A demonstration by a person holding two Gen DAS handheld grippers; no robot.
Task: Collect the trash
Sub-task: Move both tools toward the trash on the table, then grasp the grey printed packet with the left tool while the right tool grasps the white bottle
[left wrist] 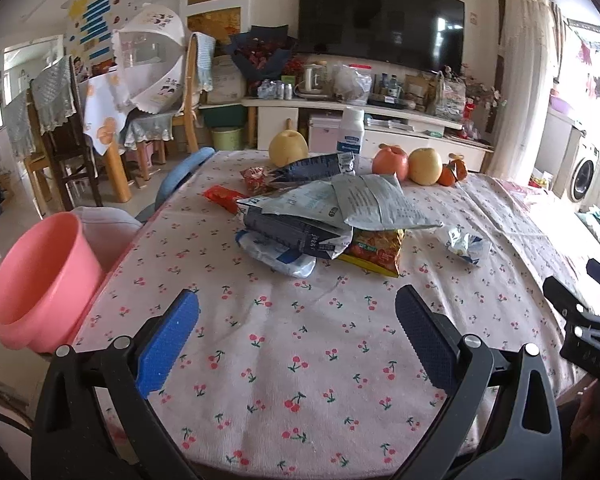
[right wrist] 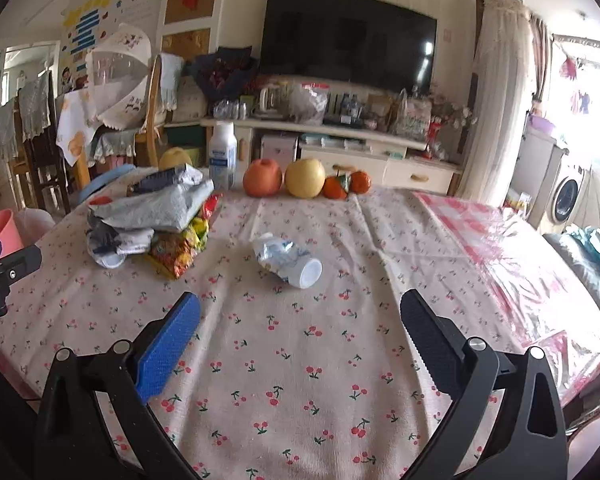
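With both the left hand-held gripper [left wrist: 296, 332] and right hand-held gripper [right wrist: 300, 332] spread wide and empty, the loose wrapper pile [left wrist: 320, 216] beside the pink bin [left wrist: 40, 276] could slide apart, and the crushed cup [right wrist: 288, 258] right of the pile could roll away.

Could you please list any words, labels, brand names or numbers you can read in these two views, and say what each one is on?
None can be read with confidence.
White bottle: blue label, print blurred.
Grey foil bags: rows of print, too small.
Yellow snack bag: red label, characters unreadable.
Crushed cup: blue marks, illegible.
Wall poster: too small.
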